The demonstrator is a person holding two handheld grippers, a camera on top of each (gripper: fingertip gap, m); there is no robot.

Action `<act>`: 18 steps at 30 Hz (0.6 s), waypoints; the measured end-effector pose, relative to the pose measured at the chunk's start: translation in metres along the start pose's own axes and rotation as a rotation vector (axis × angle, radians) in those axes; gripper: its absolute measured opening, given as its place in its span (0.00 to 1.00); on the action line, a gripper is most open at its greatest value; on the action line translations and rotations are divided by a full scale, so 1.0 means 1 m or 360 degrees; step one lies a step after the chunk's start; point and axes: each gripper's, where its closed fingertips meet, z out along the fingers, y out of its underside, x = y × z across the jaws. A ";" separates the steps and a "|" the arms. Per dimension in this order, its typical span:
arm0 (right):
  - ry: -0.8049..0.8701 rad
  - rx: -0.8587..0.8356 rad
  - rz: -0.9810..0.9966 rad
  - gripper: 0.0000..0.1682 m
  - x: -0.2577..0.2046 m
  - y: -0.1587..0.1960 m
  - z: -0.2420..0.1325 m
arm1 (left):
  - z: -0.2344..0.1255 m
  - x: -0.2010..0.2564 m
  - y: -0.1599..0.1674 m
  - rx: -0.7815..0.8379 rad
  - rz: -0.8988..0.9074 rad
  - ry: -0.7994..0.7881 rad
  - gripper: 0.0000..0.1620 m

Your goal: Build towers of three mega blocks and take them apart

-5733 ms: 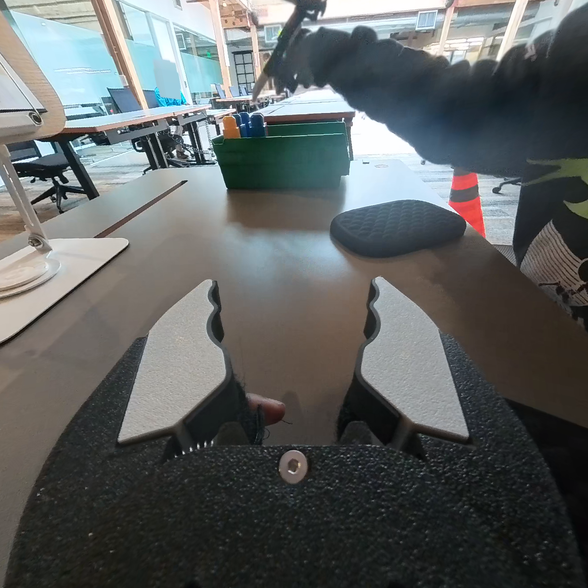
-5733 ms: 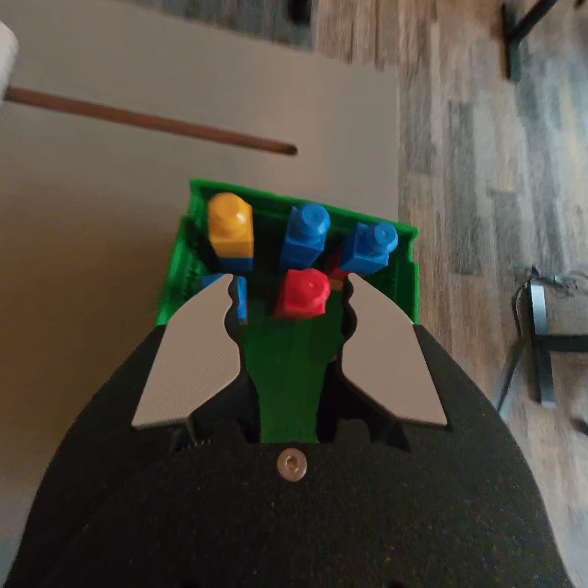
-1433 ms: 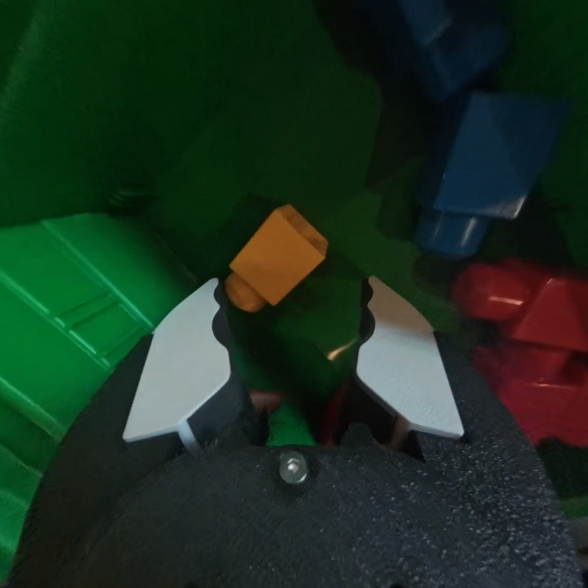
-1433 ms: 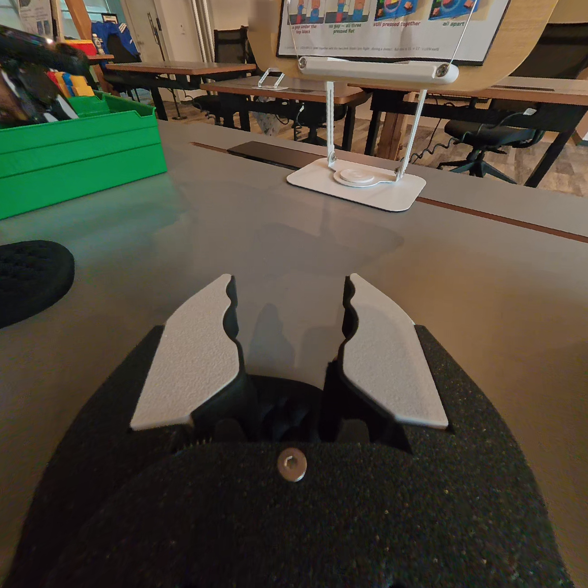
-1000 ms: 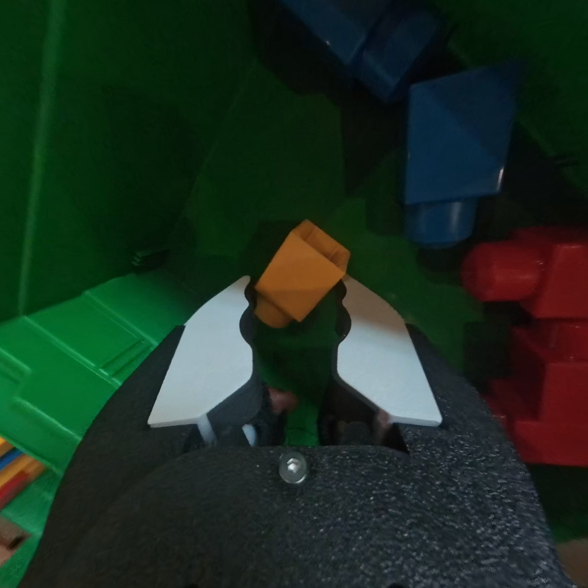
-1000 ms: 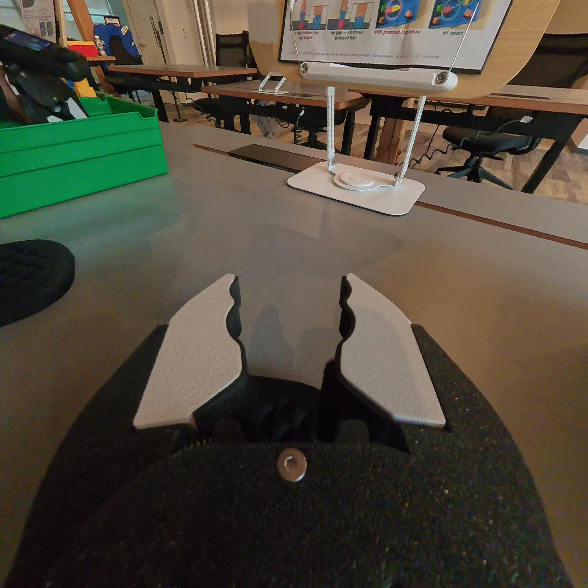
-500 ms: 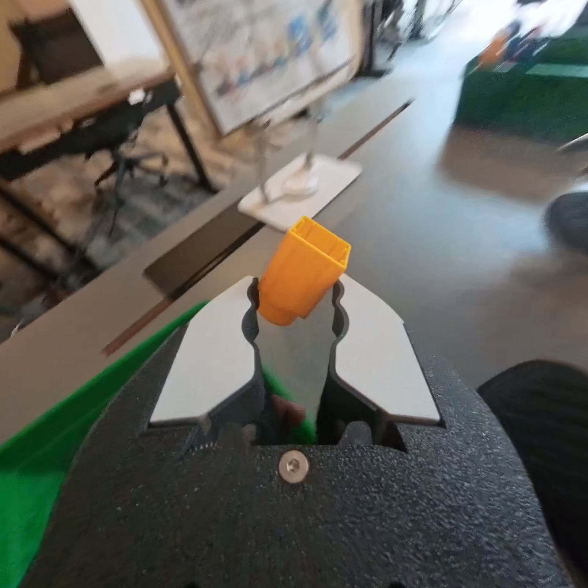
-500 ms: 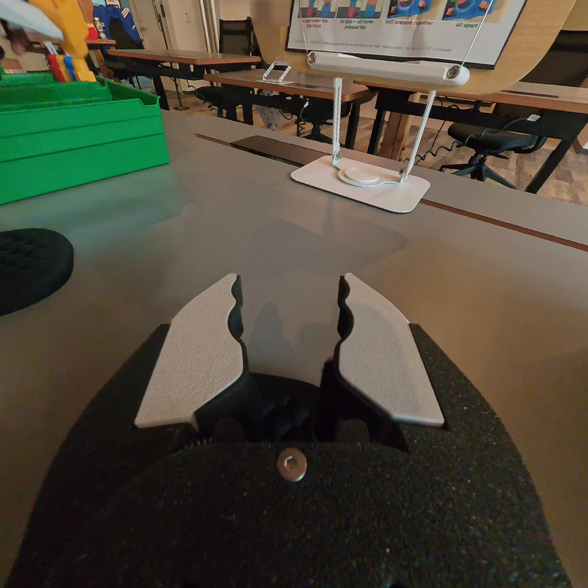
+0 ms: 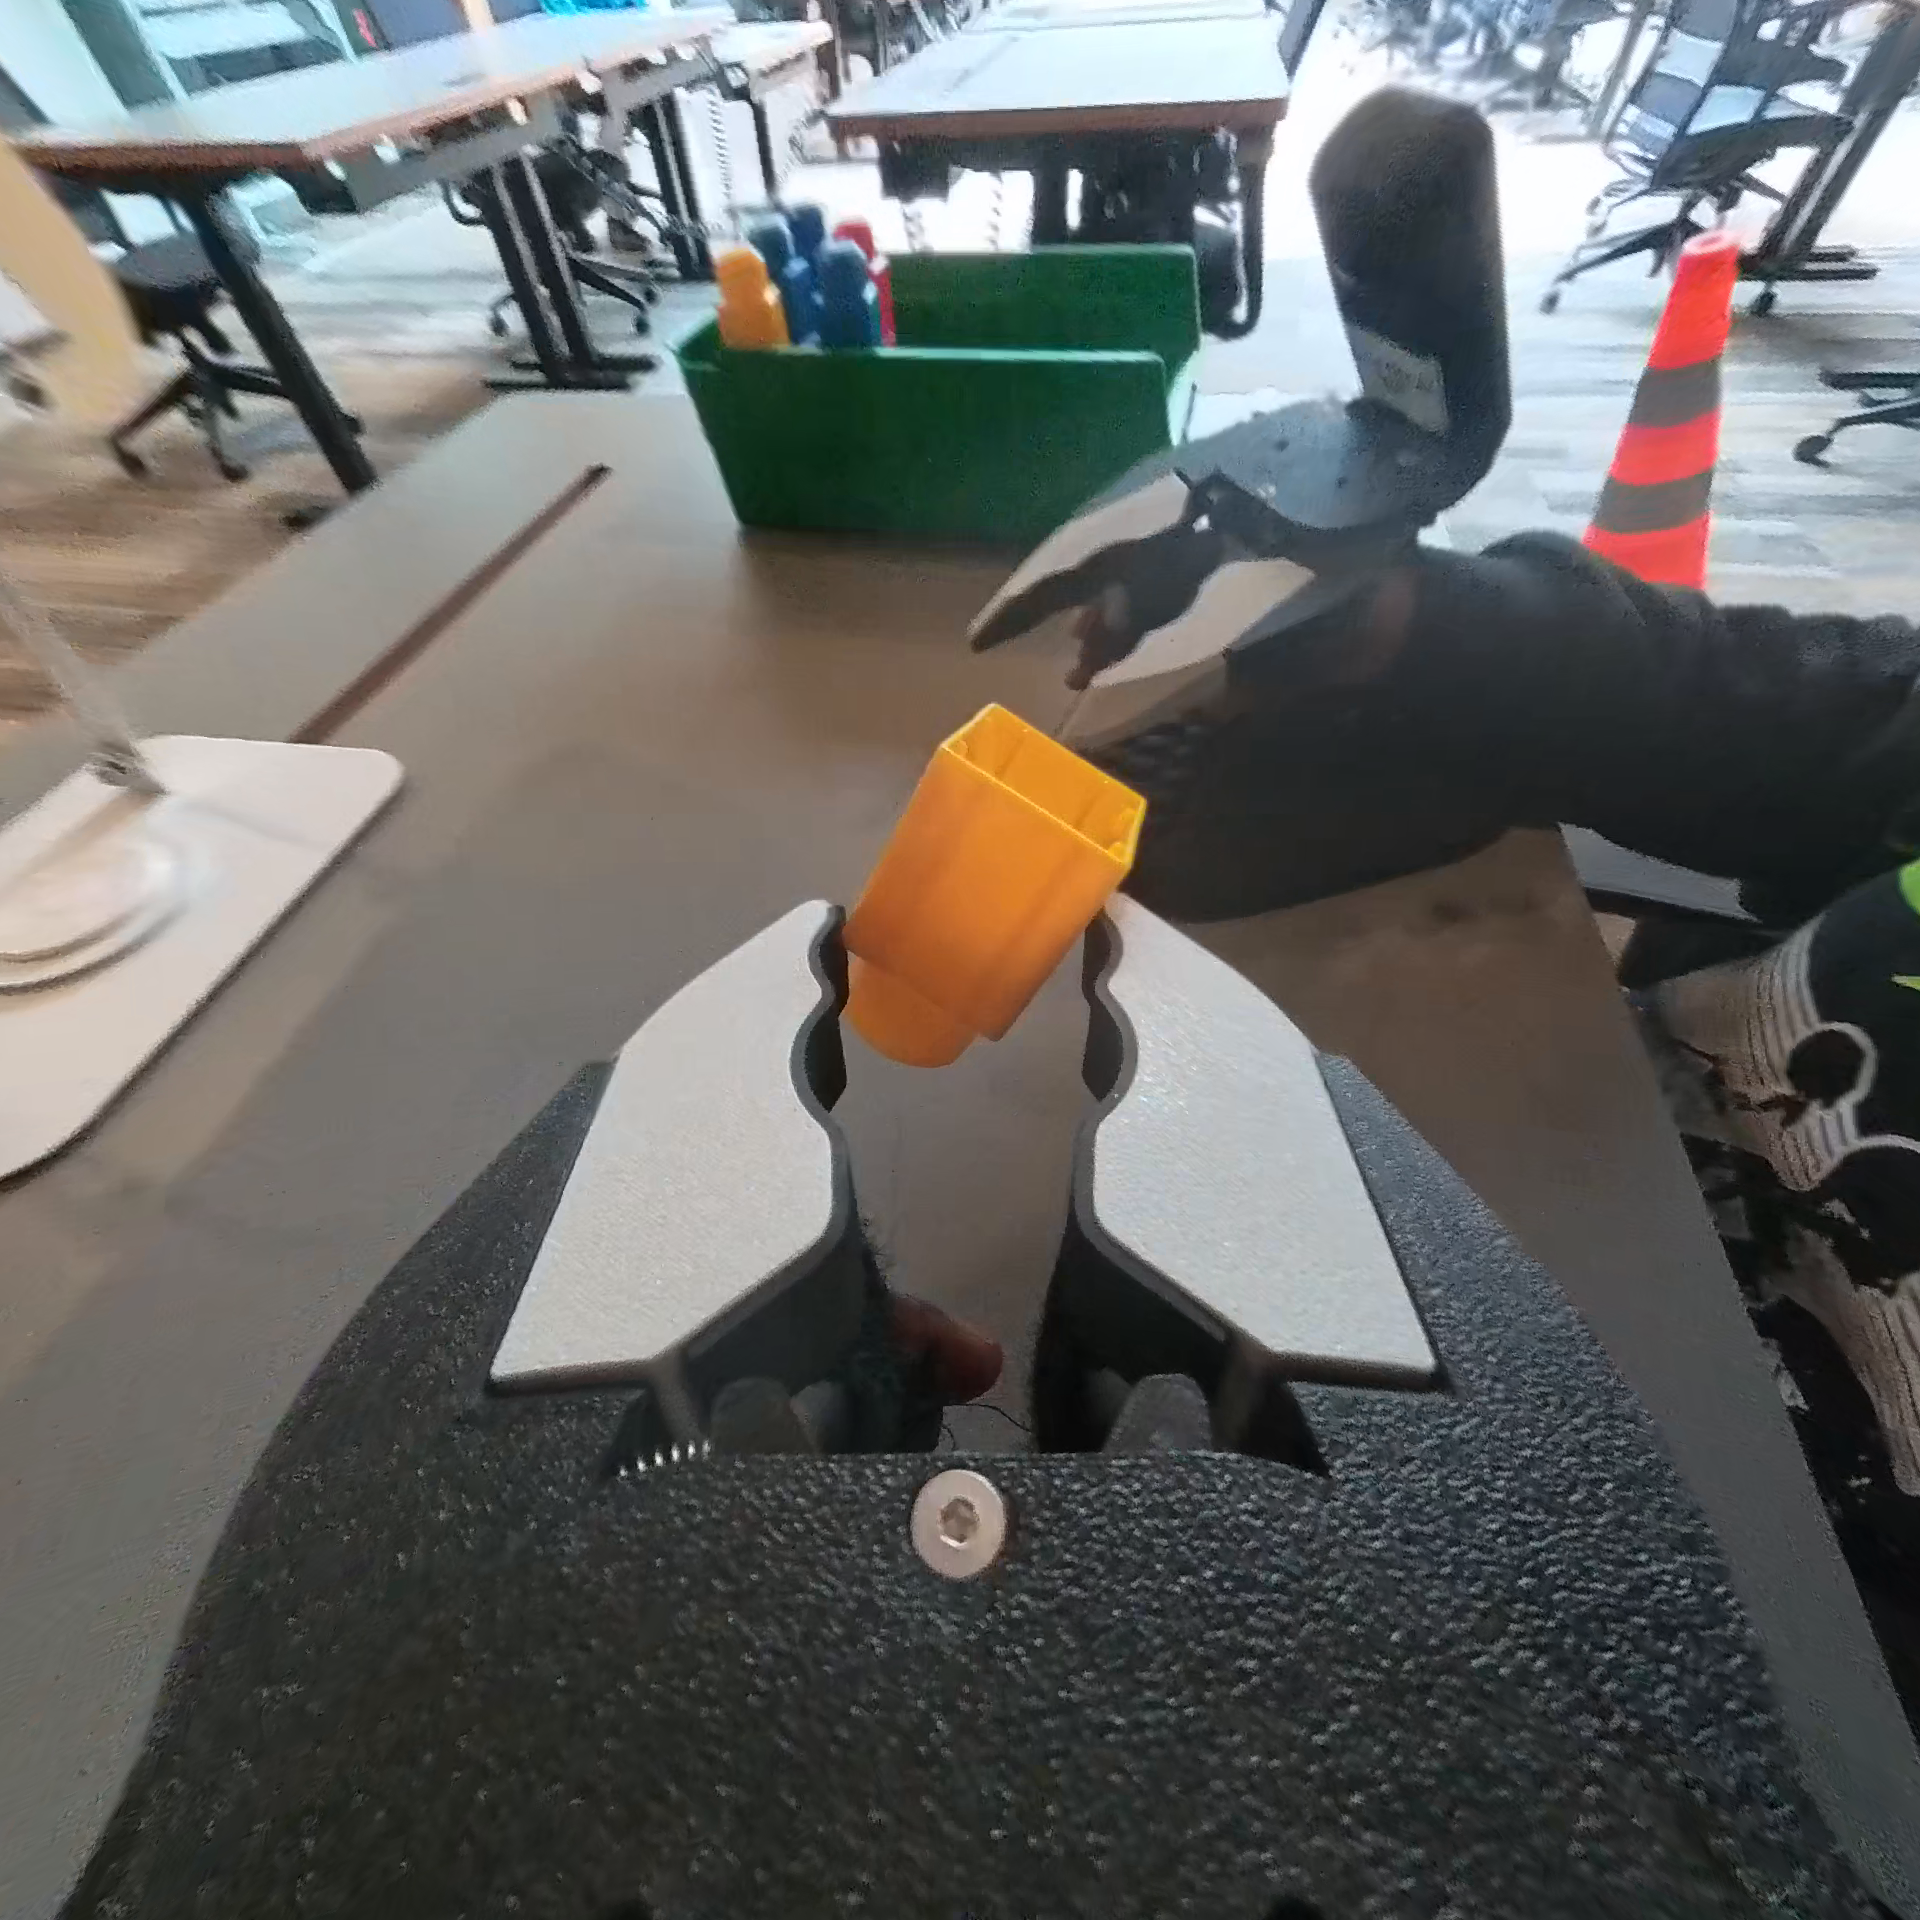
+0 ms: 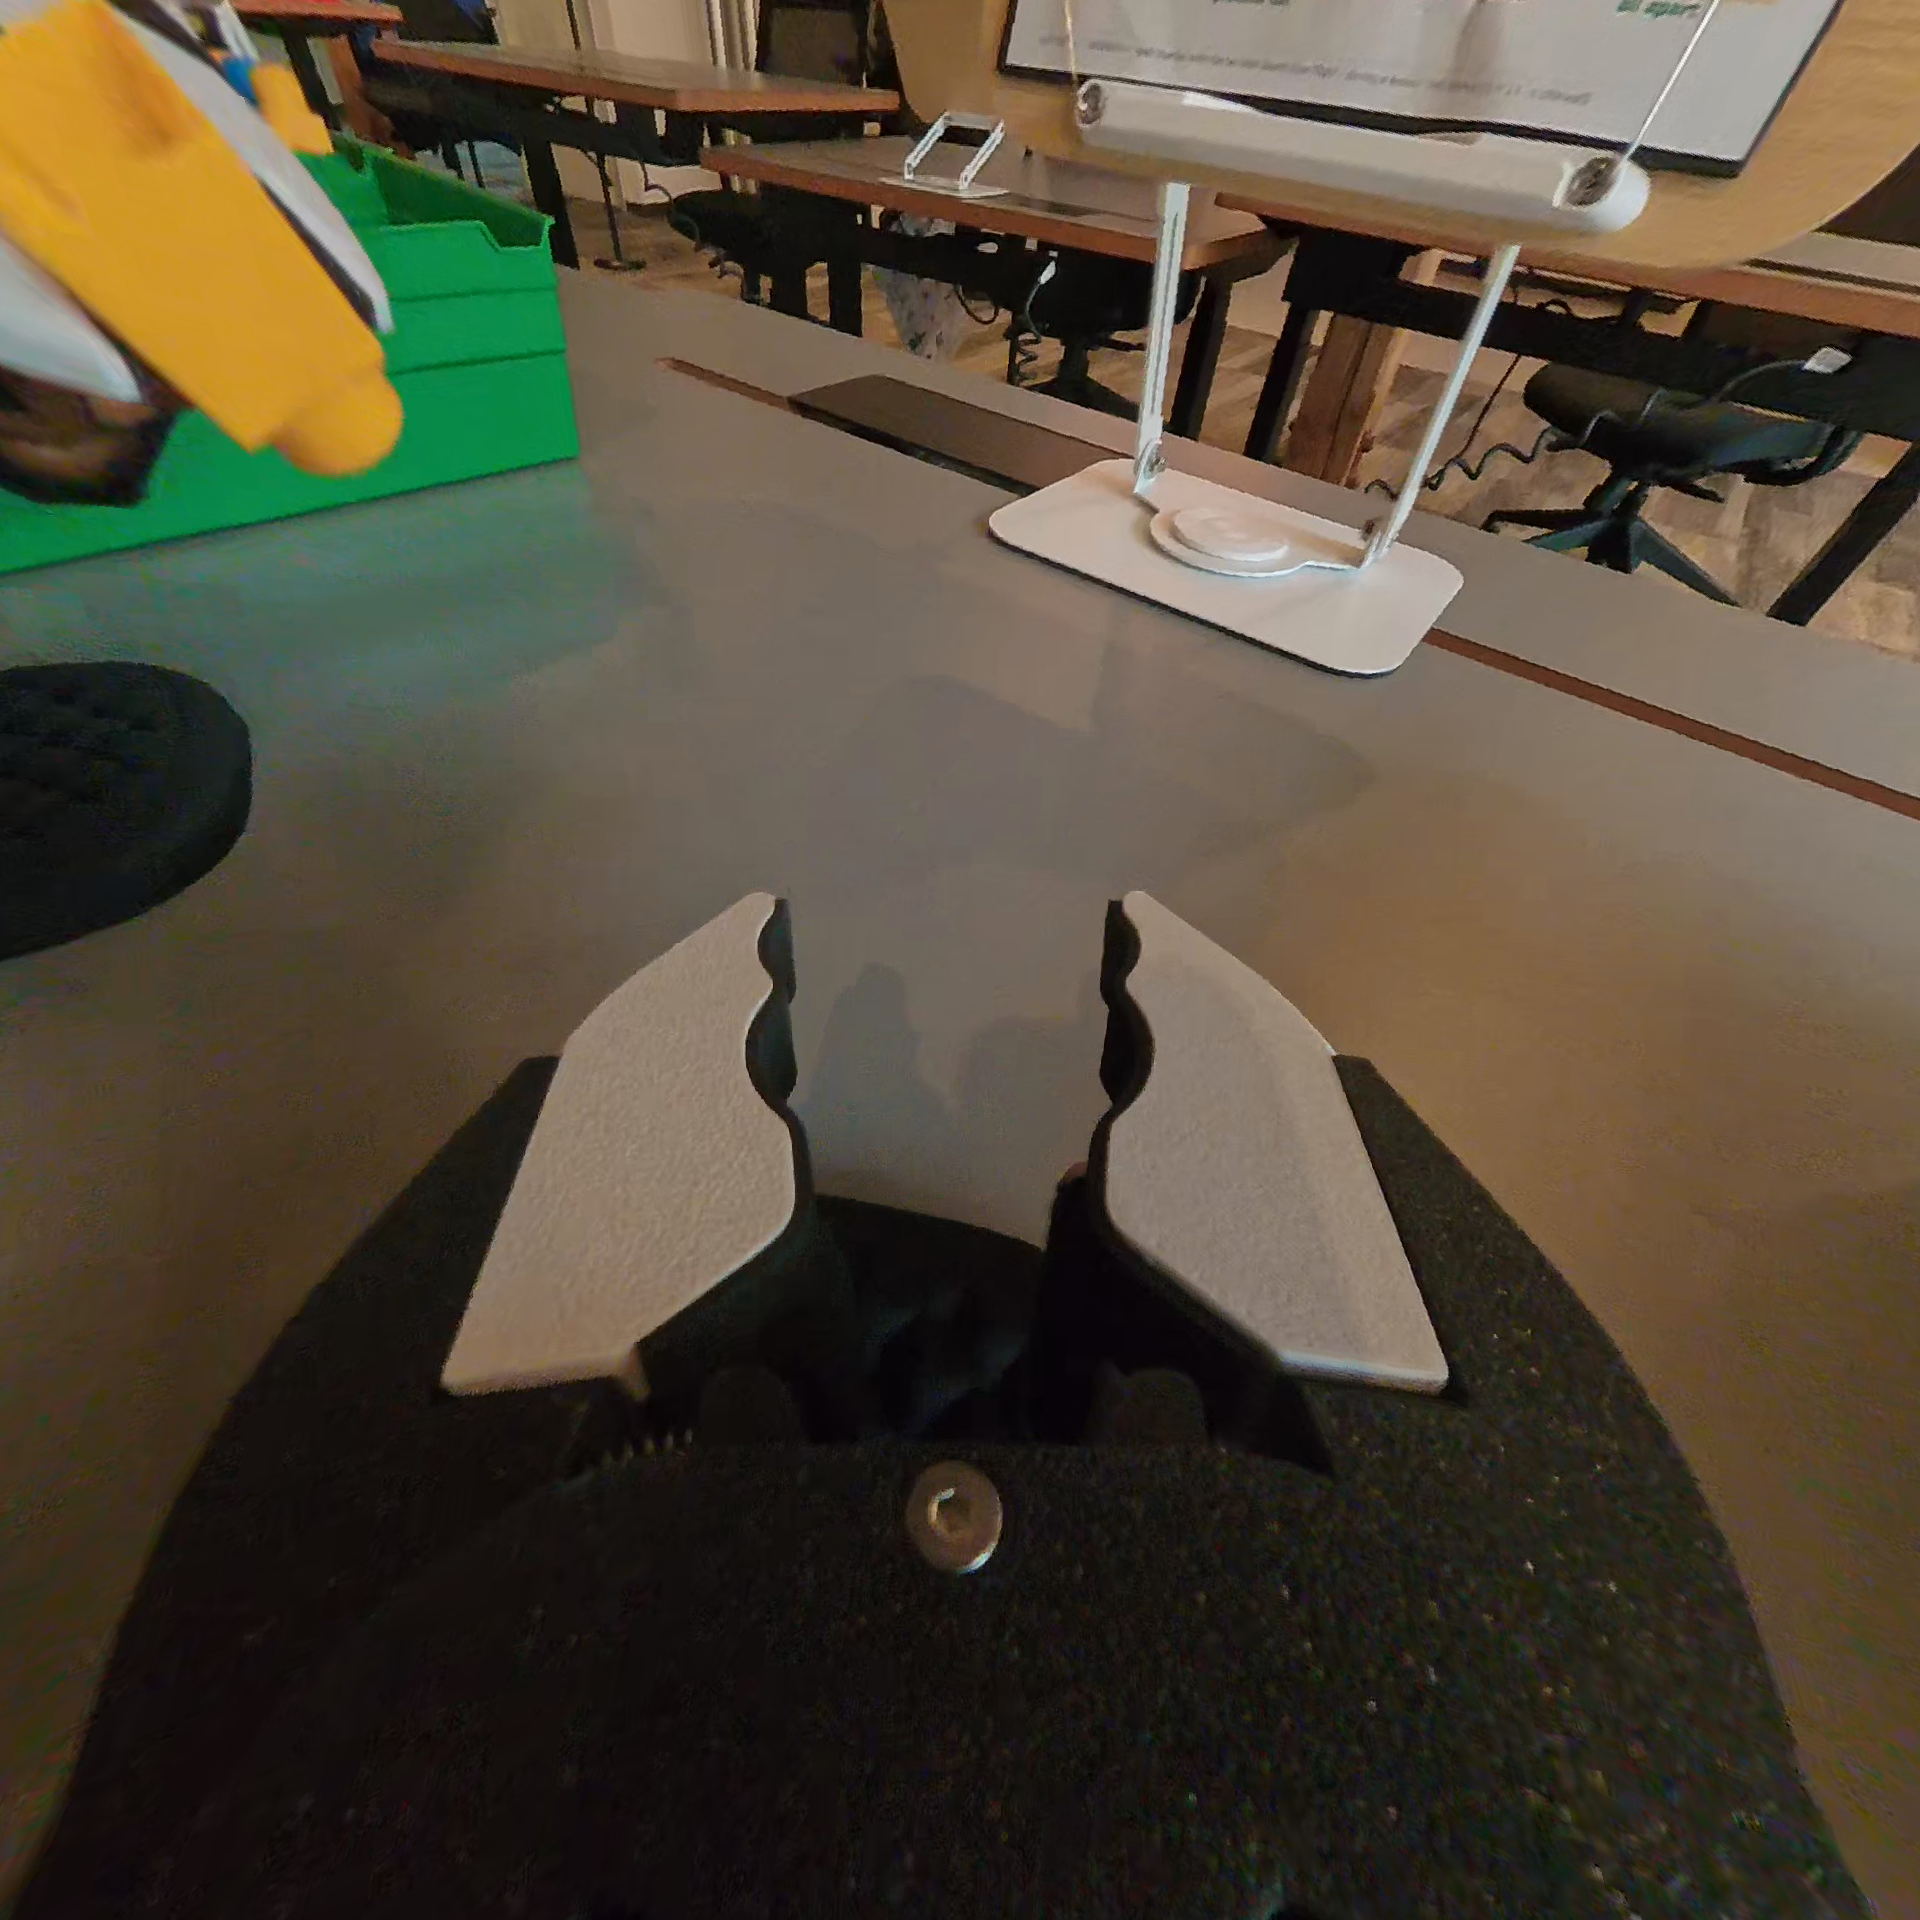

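The left gripper [image 9: 961, 935] was clamped on an orange block [image 9: 987, 883], held clear above the table [image 9: 520, 831], tilted with its open underside toward 1 o'clock and its stud back toward 7 o'clock. The right gripper [image 10: 945, 914] stood with jaws parted and nothing between them, low over bare tabletop. A green bin [image 9: 935, 436] of blocks sat at 12 o'clock in the left wrist view, a white stand base [image 9: 156, 883] at 9 o'clock, and the table edge at 3 o'clock.

We see daylight from the far windows [image 9: 260, 42] in the left view, glaring off the floor. Our right view is dimmer and warmer, the orange block [image 10: 197, 260] blurred, edges bowed.
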 end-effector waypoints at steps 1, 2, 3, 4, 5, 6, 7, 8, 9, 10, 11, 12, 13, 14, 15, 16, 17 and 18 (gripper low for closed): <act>-0.0008 -0.0013 -0.0008 0.34 -0.001 0.001 0.001 | 0.008 0.005 0.006 -0.0024 -0.0008 0.0028 0.27; -0.0015 -0.0026 -0.0016 0.34 -0.002 0.002 0.001 | 0.014 0.009 0.012 -0.0051 -0.0012 0.0051 0.27; -0.0022 -0.0037 -0.0025 0.34 -0.003 0.003 0.002 | 0.020 0.012 0.017 -0.0077 -0.0015 0.0068 0.27; -0.0030 -0.0049 -0.0036 0.34 -0.004 0.004 0.003 | 0.024 0.014 0.022 -0.0108 -0.0014 0.0078 0.27; -0.0038 -0.0062 -0.0047 0.34 -0.006 0.005 0.004 | 0.027 0.016 0.027 -0.0142 -0.0001 0.0079 0.27; -0.0045 -0.0076 -0.0056 0.34 -0.007 0.006 0.004 | 0.029 0.017 0.030 -0.0168 0.0014 0.0073 0.27; -0.0060 -0.0090 -0.0068 0.34 -0.009 0.006 0.005 | 0.031 0.017 0.033 -0.0188 0.0023 0.0070 0.27; -0.0096 -0.0097 -0.0086 0.34 -0.012 0.006 0.006 | 0.032 0.018 0.036 -0.0212 0.0034 0.0066 0.27; -0.0149 -0.0089 -0.0115 0.35 -0.017 0.004 0.006 | 0.033 0.017 0.039 -0.0239 0.0053 0.0055 0.27; -0.0214 -0.0073 -0.0145 0.35 -0.024 0.000 0.006 | 0.033 0.017 0.041 -0.0266 0.0073 0.0044 0.27; -0.0302 -0.0060 -0.0170 0.35 -0.034 -0.006 0.006 | 0.034 0.017 0.043 -0.0288 0.0088 0.0039 0.27; -0.0404 -0.0057 -0.0199 0.35 -0.046 -0.013 0.005 | 0.034 0.018 0.044 -0.0308 0.0103 0.0032 0.27; -0.0494 -0.0060 -0.0241 0.36 -0.058 -0.021 0.004 | 0.035 0.018 0.045 -0.0327 0.0118 0.0025 0.27; -0.0574 -0.0066 -0.0305 0.37 -0.071 -0.029 0.004 | 0.035 0.018 0.047 -0.0346 0.0134 0.0017 0.27; -0.0647 -0.0081 -0.0384 0.37 -0.083 -0.035 0.004 | 0.036 0.018 0.048 -0.0365 0.0150 0.0010 0.27; -0.0704 -0.0116 -0.0470 0.37 -0.094 -0.039 0.005 | 0.036 0.018 0.050 -0.0381 0.0161 0.0005 0.27; -0.0746 -0.0172 -0.0558 0.37 -0.102 -0.040 0.007 | 0.036 0.019 0.051 -0.0394 0.0169 0.0005 0.27; -0.0767 -0.0232 -0.0642 0.36 -0.109 -0.041 0.010 | 0.037 0.019 0.052 -0.0401 0.0175 0.0006 0.27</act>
